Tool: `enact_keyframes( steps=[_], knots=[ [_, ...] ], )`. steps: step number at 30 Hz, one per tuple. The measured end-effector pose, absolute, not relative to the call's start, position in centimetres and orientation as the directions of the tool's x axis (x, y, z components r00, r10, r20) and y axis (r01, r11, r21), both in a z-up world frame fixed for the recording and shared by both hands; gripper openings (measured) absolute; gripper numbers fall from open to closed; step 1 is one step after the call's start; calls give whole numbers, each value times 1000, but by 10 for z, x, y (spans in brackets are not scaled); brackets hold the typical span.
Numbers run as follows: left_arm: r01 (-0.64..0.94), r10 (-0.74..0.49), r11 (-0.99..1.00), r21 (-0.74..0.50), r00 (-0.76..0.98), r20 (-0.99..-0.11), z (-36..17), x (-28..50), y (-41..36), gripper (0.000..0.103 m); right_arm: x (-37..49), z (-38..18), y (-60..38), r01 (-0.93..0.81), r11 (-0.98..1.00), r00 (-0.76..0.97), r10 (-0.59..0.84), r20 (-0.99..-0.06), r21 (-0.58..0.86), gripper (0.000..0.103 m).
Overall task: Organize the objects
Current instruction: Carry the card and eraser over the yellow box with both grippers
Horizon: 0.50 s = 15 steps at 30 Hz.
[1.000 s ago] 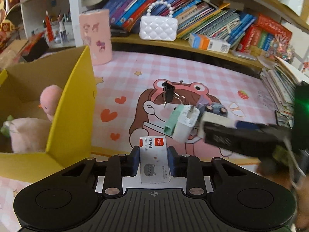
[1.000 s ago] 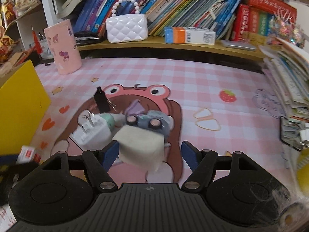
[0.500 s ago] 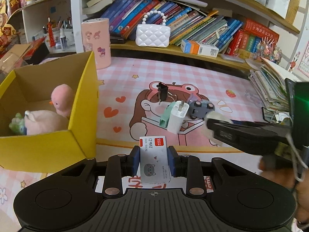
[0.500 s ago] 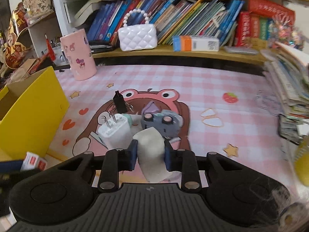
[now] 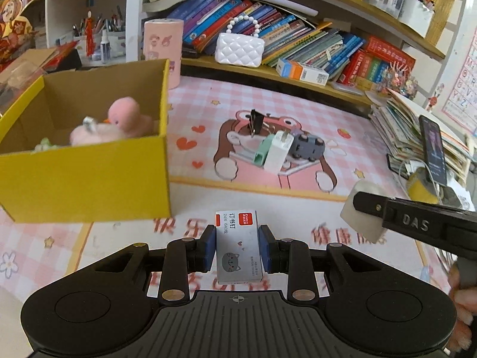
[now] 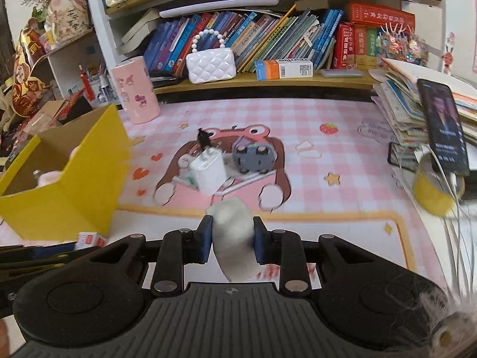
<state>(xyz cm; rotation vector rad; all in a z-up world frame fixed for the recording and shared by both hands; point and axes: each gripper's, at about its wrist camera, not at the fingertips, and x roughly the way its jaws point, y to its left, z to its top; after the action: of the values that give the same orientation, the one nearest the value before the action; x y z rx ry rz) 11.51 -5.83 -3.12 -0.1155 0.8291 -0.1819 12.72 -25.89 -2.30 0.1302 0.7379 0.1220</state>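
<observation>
the left gripper (image 5: 237, 246) is pinching a staples box (image 5: 238, 246) between its fingers, in front of the yellow box (image 5: 86, 176). the right gripper (image 6: 232, 240) is squeezing a white cloth (image 6: 233, 235), right of the yellow box.

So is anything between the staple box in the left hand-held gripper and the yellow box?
Nothing visible. The staple box sits clamped in the left hand-held gripper; only bare mat lies toward the yellow box, whose top is open.

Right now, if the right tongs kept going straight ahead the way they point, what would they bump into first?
Probably the white charger on the pink mat, ahead of the right tongs and their white pad; depth is uncertain.
</observation>
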Motion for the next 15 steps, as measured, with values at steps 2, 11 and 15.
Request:
enact_keyframes(
  steps=[2,11,15],
  knots=[
    [126,-217,976,-179,661,-719,-31,105,-49,29,112,-22,-248,-63,985,724,155,-672,159,25],
    [120,-224,974,-193,660,-717,-30,63,3,29,60,-22,-184,-121,985,680,173,-712,124,25],
    [107,-214,976,-192,659,-721,-31,45,28,29,44,-23,-157,-143,982,667,189,-721,125,25]
  ],
)
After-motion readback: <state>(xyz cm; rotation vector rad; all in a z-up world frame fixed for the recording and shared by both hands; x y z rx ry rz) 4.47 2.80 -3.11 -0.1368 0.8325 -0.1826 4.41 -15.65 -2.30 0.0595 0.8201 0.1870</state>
